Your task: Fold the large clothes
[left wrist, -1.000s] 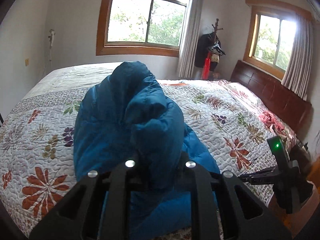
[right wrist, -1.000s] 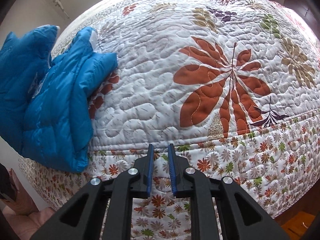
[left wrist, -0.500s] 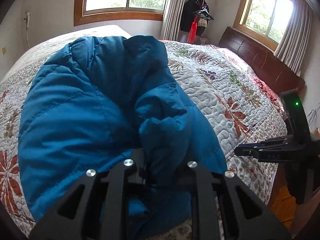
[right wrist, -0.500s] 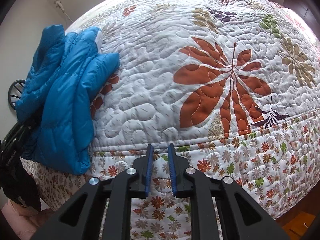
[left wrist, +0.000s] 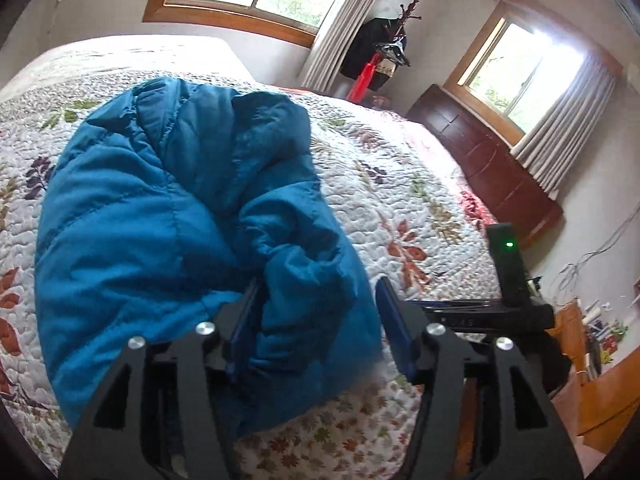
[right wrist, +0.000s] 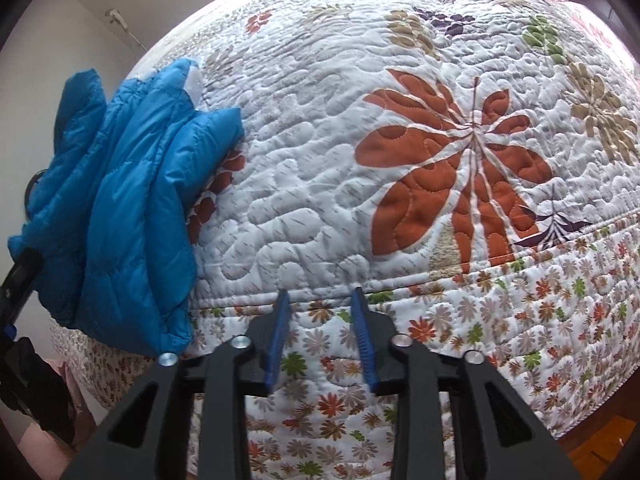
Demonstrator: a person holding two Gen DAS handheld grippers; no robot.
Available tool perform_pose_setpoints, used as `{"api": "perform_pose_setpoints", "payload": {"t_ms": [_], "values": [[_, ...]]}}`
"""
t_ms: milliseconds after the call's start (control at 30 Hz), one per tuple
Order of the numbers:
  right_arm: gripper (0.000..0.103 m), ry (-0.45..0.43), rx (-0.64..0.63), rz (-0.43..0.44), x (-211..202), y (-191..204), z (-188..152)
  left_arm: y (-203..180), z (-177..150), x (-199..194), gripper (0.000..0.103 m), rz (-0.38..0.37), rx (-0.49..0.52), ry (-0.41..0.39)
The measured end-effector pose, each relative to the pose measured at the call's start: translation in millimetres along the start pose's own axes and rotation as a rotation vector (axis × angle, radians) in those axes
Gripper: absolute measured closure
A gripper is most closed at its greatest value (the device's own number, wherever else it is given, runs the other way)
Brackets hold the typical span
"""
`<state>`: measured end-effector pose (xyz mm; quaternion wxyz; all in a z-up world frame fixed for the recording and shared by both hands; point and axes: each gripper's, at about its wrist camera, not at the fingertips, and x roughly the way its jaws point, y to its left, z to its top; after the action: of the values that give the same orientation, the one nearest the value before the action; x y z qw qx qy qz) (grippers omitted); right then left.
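A blue puffer jacket (left wrist: 160, 216) lies bunched at the near edge of the bed, partly hanging over the side. My left gripper (left wrist: 316, 292) is open, its fingers apart on either side of a fold of the jacket. In the right wrist view the jacket (right wrist: 120, 208) sits at the left, and the left gripper's black body (right wrist: 16, 280) shows beside it. My right gripper (right wrist: 320, 300) is open and empty, at the bed's near edge well to the right of the jacket.
The bed carries a white floral quilt (right wrist: 400, 120). A dark wooden headboard (left wrist: 480, 160) and two windows are beyond. A coat rack (left wrist: 384, 44) stands in the corner. My right gripper's body (left wrist: 508, 280) shows at the right of the left wrist view. Wooden floor (left wrist: 600, 392) lies beside the bed.
My left gripper lowered the jacket onto the bed and opened, letting go of the fold. My right gripper opened a little and stayed in place.
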<state>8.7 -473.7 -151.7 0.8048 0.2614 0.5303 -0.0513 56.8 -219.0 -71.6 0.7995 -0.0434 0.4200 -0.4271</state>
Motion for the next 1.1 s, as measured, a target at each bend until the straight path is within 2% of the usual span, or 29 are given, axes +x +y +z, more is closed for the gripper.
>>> {"api": "perform_pose_setpoints", "payload": {"t_ms": [100, 233, 267, 300, 400, 467, 500, 567, 633, 733, 933, 1100], "values": [[0.056, -0.002, -0.032, -0.043, 0, 10, 0, -3, 0, -14, 0.045, -0.064, -0.013, -0.005], [0.056, 0.010, -0.025, -0.031, -1, 9, 2, 8, 6, -55, 0.042, -0.237, -0.098, -0.002], [0.056, 0.012, -0.023, -0.029, -2, 9, 3, 14, 8, -69, 0.039, -0.233, -0.111, -0.027], [0.056, 0.008, -0.023, -0.028, -5, 10, 5, 20, 10, -79, 0.038, -0.174, -0.123, -0.053], [0.056, -0.035, -0.042, -0.005, -26, 21, 12, 57, 19, -106, 0.034, 0.078, -0.176, -0.142], [0.056, -0.065, -0.073, 0.023, -42, 36, 19, 82, 25, -106, 0.033, 0.324, -0.220, -0.138], [0.056, -0.074, -0.092, 0.035, -50, 45, 24, 92, 28, -102, 0.033, 0.383, -0.230, -0.127], [0.056, -0.082, -0.133, 0.056, -60, 66, 35, 111, 35, -86, 0.033, 0.465, -0.248, -0.054], [0.054, -0.076, -0.171, 0.080, -66, 88, 46, 122, 40, -64, 0.033, 0.474, -0.265, 0.021], [0.045, -0.050, -0.194, 0.128, -66, 116, 61, 126, 41, -36, 0.033, 0.509, -0.243, 0.097], [0.040, 0.013, -0.196, 0.198, -46, 152, 85, 128, 44, -37, 0.033, 0.521, -0.231, 0.074], [0.040, 0.083, -0.187, 0.204, -18, 162, 91, 130, 42, -37, 0.034, 0.510, -0.238, 0.062]]}}
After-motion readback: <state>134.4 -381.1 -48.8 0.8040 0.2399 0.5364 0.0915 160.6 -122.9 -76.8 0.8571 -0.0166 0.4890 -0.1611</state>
